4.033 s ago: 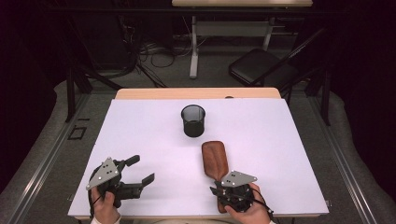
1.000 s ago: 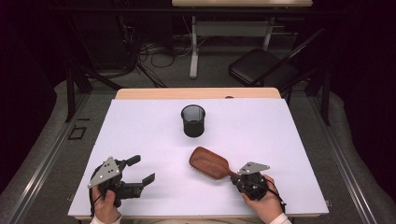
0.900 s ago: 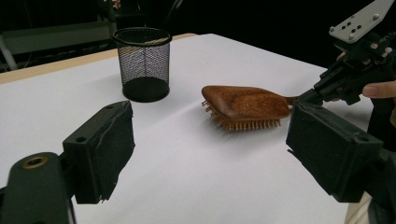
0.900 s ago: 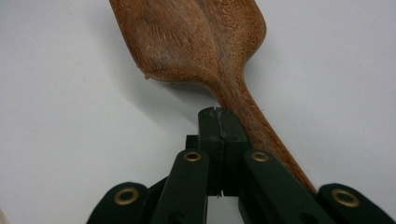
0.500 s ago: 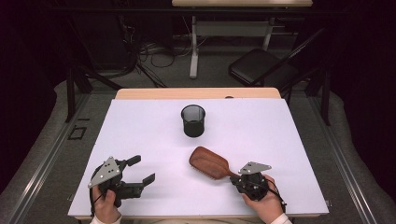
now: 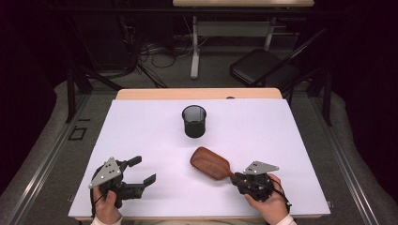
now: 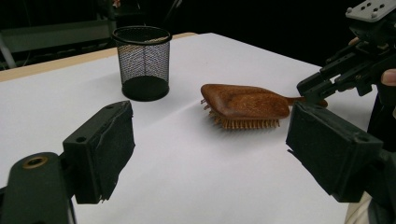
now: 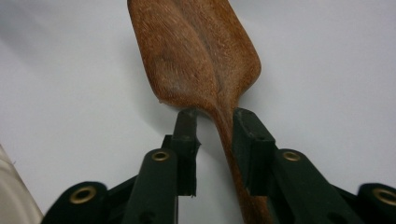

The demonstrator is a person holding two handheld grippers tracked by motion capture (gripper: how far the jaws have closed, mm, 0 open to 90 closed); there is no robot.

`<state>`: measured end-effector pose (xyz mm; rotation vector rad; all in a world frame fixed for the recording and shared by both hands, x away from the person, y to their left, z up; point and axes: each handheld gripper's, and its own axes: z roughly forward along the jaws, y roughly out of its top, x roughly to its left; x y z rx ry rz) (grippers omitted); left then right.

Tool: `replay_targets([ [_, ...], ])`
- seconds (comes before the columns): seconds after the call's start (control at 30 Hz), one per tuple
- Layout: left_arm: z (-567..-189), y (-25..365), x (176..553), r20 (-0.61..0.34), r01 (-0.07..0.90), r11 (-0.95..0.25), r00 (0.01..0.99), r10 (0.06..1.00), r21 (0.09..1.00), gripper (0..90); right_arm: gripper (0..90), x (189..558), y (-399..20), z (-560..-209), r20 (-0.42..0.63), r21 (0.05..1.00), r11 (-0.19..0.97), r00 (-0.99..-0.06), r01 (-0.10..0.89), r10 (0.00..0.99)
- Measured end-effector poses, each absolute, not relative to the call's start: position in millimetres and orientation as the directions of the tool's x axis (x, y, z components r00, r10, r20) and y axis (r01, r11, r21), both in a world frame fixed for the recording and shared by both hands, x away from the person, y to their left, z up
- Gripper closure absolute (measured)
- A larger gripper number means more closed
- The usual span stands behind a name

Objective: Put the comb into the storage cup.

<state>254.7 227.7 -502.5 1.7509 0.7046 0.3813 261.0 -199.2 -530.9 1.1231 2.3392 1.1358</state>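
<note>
Wooden hairbrush (image 6: pixel 210 163) flat on the white table cover (image 6: pixel 141 136), bristles down, back up. Sits just toward the near side and slightly right of the black mesh cup (image 6: pixel 194 121), apart from it, not touching. Head of the brush angled toward the cup side, handle trailing away toward the near right corner. Cup upright, roughly mid-table.

Right gripper (image 6: pixel 238 178) at the handle end of the brush, on the side away from the cup, held in the person's right hand (image 6: pixel 267 204). In the right gripper view (image 8: pixel 212 135) jaws straddling the thin handle right where it widens into the head: handle lying against the right-hand jaw, clear gap on the other side. Jaws just been opening, handle still between them, so slack, not clamped. Brush resting on the table, not lifted.

Left gripper (image 6: pixel 143 171) well to the left of the brush, near the front edge, farther from the cup than the brush is, held in the left hand (image 6: pixel 107 206). Jaws wide apart, nothing between them, seen clearly in the left gripper view (image 7: pixel 210 154). Same view: brush (image 7: pixel 245 100) right of the cup (image 7: pixel 142 60), bristles touching the cover, right gripper (image 7: pixel 322 86) at its handle tip.
</note>
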Motion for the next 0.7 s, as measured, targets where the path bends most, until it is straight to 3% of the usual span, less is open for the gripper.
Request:
replay_targets([
  [0.4,-502.4,227.3,254.4,-0.098,0.262,-0.169,0.765,0.636,0.950,15.2,48.0,262.2,-201.9,-528.2,0.060,0.782,0.367,-0.647,0.504,0.760],
  [0.43,-502.5,227.2,254.5,-0.097,0.261,-0.170,0.767,0.635,0.950,15.2,42.5,263.3,-202.1,-528.6,0.070,0.785,0.359,-0.648,0.505,0.758],
  [0.7,-502.6,227.0,254.5,-0.098,0.262,-0.169,0.766,0.635,0.950,15.2,36.9,265.7,-200.5,-529.6,0.030,0.814,0.379,-0.684,0.439,0.728],
])
